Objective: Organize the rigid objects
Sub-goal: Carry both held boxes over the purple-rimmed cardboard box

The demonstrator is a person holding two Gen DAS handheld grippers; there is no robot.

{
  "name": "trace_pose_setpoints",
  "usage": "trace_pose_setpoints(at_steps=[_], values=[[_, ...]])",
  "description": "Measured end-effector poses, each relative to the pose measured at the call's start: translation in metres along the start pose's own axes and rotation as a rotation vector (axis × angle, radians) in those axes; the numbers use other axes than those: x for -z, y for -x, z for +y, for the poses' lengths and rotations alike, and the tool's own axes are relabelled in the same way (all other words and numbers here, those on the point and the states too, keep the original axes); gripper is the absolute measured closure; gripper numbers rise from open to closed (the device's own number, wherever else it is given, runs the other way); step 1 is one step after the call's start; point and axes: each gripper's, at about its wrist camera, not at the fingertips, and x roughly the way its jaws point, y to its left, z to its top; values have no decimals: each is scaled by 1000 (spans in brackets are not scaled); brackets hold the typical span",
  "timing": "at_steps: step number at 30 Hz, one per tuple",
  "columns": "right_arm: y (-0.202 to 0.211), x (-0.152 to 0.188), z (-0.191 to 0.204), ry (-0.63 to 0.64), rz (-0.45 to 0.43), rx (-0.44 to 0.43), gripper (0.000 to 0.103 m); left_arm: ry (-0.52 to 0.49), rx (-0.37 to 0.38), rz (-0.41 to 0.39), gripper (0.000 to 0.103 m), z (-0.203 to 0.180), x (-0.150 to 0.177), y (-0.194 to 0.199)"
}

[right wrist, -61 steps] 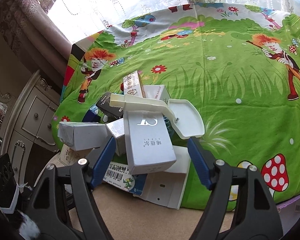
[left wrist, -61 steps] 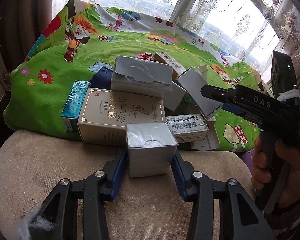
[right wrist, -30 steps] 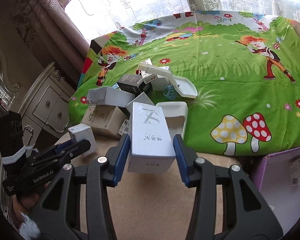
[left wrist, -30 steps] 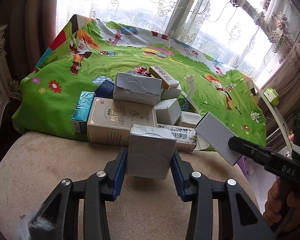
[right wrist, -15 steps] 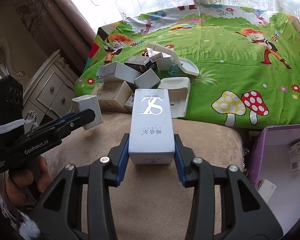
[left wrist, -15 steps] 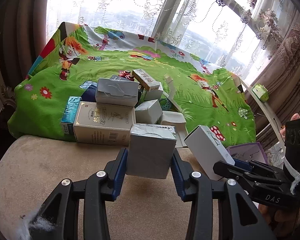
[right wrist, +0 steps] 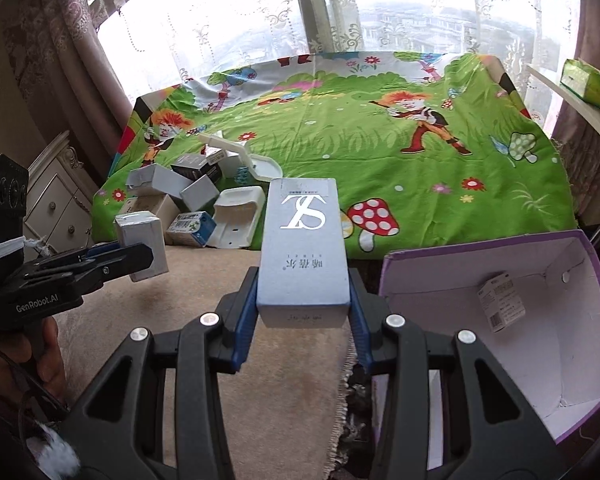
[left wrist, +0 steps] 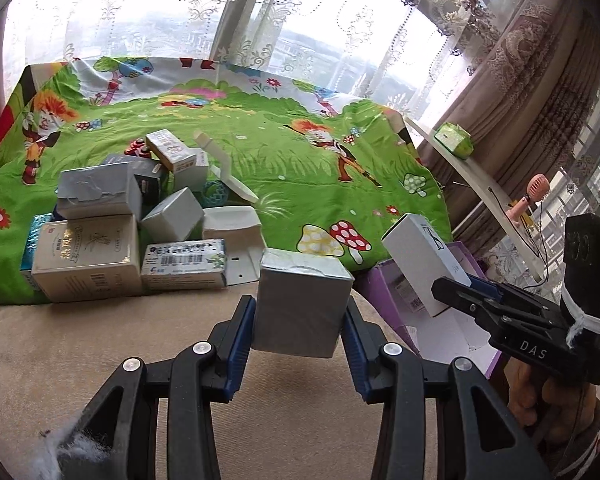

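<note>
A silver box (left wrist: 302,304) is clamped in the left claw (left wrist: 300,320) and a white SL carton (right wrist: 303,248) in the right claw (right wrist: 303,312), both held above the beige cushion (left wrist: 80,340), apparently for dropping into the purple box (right wrist: 540,320) alongside.

Left tongs (left wrist: 300,316) clamped on a silver box (left wrist: 302,304), right tongs (right wrist: 303,300) clamped on a tall grey box (right wrist: 303,248), both held level

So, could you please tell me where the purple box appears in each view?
Left wrist: purple box at right of centre, mostly hidden behind the white carton in the right gripper.
Right wrist: lower right, open, white inside.
Shared landmark: red spotted mushroom on the green cloth.
</note>
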Motion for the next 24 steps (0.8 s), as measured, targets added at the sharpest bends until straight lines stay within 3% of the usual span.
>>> trace_pose_setpoints(at_steps=[13, 24], values=[[28, 6, -75, -115, -44, 203, 58, -157, 141, 79, 60, -71, -16, -35], [38, 11, -104, -177, -59, 267, 57, -266, 208, 98, 60, -125, -30, -56]])
